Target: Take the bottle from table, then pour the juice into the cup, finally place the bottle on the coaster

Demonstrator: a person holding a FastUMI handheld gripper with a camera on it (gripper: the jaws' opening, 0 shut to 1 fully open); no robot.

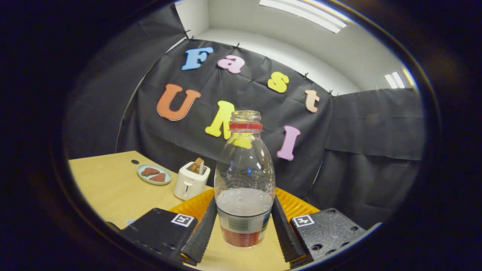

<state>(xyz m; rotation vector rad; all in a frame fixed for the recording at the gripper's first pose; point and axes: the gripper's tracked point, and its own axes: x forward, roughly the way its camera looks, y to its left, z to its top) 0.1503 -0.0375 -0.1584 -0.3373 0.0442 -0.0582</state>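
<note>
glossy clear plastic bottle (244,177), matt wood-look table (109,184)

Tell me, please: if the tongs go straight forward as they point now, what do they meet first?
The bottle: it stands upright between the two fingers of the tongs, which appear to touch its sides. Beyond it lies an orange mat, then the black cloth wall; depth is uncertain.

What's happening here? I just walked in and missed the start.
A person's handheld gripper has its jaws on either side of an uncapped clear bottle with a little juice in the bottom. They appear to press on it. The bottle is upright over the wooden table, with an orange ribbed object just behind it. Farther back stand a toaster and a plate of food.
</note>
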